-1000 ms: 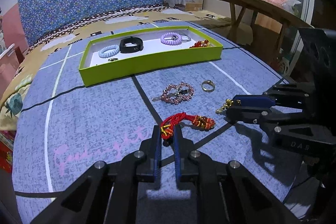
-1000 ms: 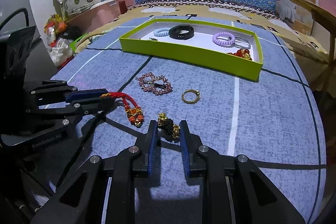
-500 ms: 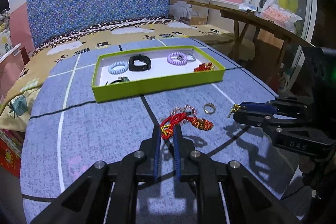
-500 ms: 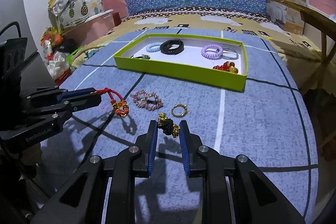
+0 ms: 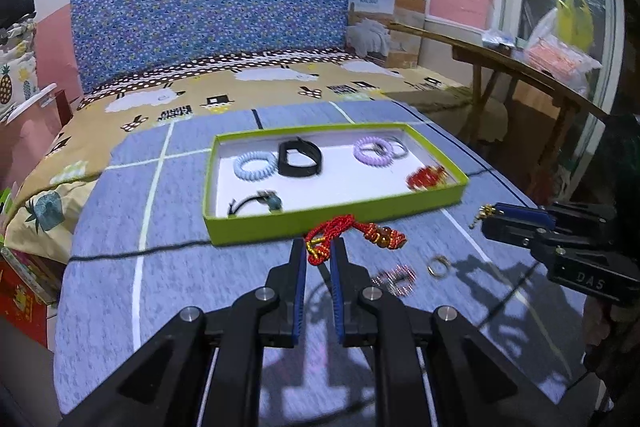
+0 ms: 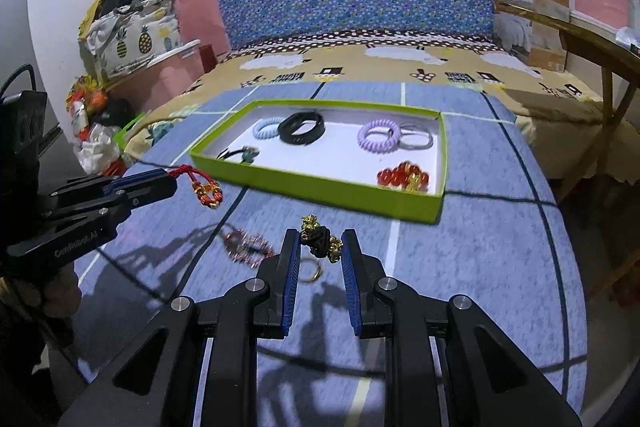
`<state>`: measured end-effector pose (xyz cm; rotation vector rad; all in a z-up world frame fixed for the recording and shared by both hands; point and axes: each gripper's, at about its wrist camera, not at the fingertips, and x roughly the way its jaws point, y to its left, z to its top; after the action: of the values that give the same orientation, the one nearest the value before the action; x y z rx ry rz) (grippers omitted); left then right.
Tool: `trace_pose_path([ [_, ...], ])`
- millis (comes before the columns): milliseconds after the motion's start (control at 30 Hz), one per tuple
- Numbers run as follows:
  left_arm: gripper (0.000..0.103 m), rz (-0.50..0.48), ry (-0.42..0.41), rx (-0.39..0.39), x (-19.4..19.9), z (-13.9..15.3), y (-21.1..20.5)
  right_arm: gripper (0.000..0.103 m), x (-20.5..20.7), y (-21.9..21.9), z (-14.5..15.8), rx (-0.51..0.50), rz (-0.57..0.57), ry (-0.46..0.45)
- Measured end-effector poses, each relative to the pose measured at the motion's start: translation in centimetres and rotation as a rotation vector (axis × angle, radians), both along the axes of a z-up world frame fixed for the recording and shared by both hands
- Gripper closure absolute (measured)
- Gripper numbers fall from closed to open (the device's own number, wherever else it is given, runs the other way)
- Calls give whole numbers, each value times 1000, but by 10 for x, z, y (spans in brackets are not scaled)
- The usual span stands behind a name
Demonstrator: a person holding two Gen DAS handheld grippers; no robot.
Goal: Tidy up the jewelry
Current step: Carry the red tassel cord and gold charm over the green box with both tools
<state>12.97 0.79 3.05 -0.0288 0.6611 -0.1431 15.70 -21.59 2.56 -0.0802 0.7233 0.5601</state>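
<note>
The left gripper (image 5: 319, 247) is pinched tight on a red cord bracelet (image 5: 352, 233), lifted above the blue cloth (image 5: 180, 279). The bracelet's beaded end hangs out to the right of the tips. Just ahead of the tips is the near wall of the green tray (image 5: 332, 217).

The right gripper (image 6: 320, 243) is squeezed on a black and gold bracelet (image 6: 320, 239), also up in the air. The tray's near wall (image 6: 320, 187) is ahead of it, a bit farther off.

Inside the tray, the back holds a light blue coil band (image 6: 267, 129), a black band (image 6: 302, 128), a purple coil band (image 6: 379, 139) and a grey ring band (image 6: 416, 139). Red and gold beads (image 6: 402, 178) sit in the near right corner. A small dark piece (image 6: 240, 155) sits in the near left corner. The white floor in the middle of the tray is bare.

Below the grippers, on the cloth, lie a pink beaded bracelet (image 6: 246, 245) and a gold ring (image 6: 310, 273), close to each other.
</note>
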Motion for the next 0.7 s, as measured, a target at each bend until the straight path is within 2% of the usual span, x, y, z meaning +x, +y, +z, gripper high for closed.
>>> trace_pose_path([
  [233,91,24,-11,12,27,3,9,82,28,2,6,-6,-11,-23],
  [700,91,37,-12,18,76,0,13,82,100,0,1,-39,-83,-12],
])
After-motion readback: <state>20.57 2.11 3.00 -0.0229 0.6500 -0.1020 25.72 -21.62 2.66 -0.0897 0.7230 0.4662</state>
